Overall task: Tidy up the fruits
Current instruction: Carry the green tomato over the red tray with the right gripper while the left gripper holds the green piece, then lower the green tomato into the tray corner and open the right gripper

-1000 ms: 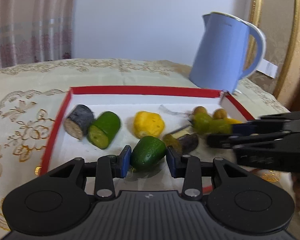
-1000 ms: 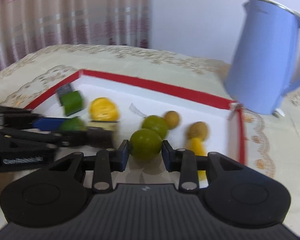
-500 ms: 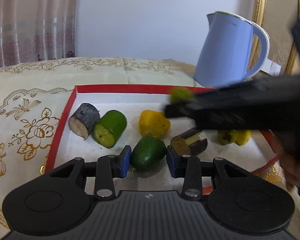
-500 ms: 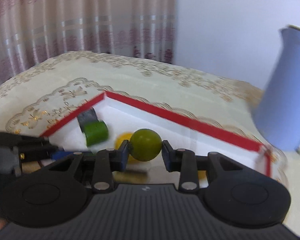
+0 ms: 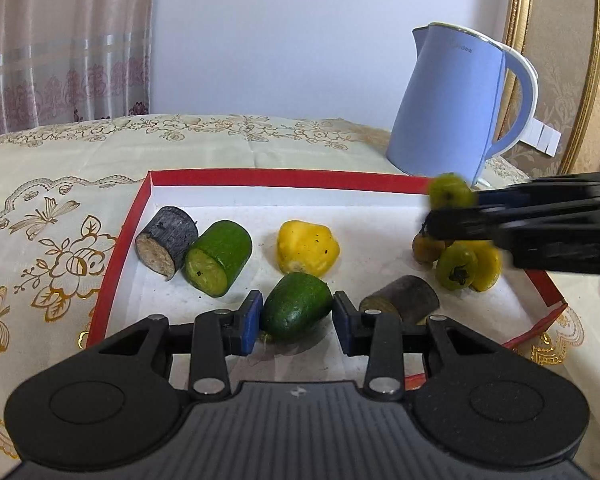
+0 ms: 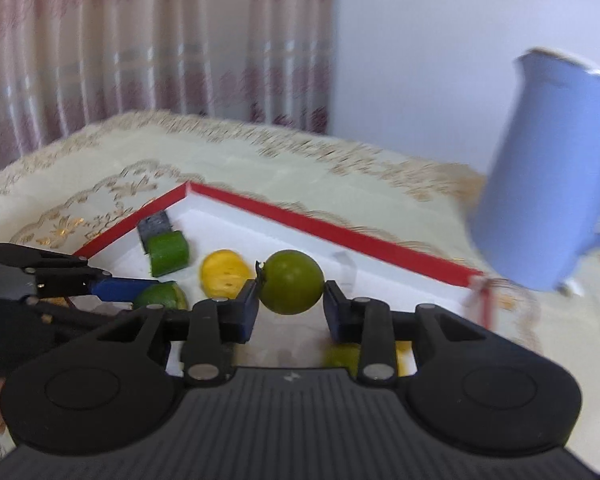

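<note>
At lower centre of the left wrist view the left gripper [image 5: 297,318] is clamped on an oval dark-green fruit [image 5: 296,312] resting in the red-rimmed white tray [image 5: 260,178], while the right gripper [image 6: 291,307], centre of its view, clamps a round olive-green fruit [image 6: 291,282] above the tray.

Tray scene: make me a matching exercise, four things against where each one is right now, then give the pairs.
Things:
1. round green fruit
2. oval green fruit
3. blue kettle
4. black-skinned chunk

Places:
A. on the tablecloth behind the tray
B. near the tray's left wall
C. between the right gripper's pads, off the tray
D. between the left gripper's pads, low on the tray

Pairs: 1-C, 2-D, 3-A, 4-B
</note>
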Demonstrator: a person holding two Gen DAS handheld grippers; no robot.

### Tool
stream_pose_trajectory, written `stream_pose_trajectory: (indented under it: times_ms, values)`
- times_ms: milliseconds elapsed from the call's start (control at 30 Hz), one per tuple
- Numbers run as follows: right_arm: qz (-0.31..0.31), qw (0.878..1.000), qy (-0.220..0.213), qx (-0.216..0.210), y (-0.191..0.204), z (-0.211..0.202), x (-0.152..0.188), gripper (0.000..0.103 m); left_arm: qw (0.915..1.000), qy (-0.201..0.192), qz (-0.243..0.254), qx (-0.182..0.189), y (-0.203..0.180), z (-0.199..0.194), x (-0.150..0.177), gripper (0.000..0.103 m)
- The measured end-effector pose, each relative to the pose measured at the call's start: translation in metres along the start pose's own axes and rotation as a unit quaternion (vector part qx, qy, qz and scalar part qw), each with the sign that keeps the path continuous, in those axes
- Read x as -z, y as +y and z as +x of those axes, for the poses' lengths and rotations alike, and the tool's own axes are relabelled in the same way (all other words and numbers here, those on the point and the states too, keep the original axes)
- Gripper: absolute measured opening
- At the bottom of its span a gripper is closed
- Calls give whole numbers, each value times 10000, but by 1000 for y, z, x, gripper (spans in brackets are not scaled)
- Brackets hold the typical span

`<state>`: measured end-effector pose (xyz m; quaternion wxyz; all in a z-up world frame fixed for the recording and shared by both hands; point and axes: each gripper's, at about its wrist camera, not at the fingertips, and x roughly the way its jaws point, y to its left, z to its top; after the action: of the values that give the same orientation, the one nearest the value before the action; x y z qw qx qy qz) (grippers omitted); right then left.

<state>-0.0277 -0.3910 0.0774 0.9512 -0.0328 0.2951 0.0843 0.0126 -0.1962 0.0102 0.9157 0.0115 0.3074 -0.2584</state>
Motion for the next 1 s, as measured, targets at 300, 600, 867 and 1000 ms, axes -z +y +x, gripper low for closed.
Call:
stream_pose_trajectory:
  times_ms: [300,600,867,1000]
  values:
    - [71,9989,271,389,-16,-27,30,32,10000,1,-49,64,1,0,0,37]
    - [-72,9974,706,157,-2,-12,42,32,10000,1,-20,48,0,0,0,37]
    - [-235,9960,859,10,6,31,25,32,10000,2,11,39,-1,1,0,37]
    - [-301,9959,843,-143,17,32,25,32,10000,3,8,41,-1,1,0,37]
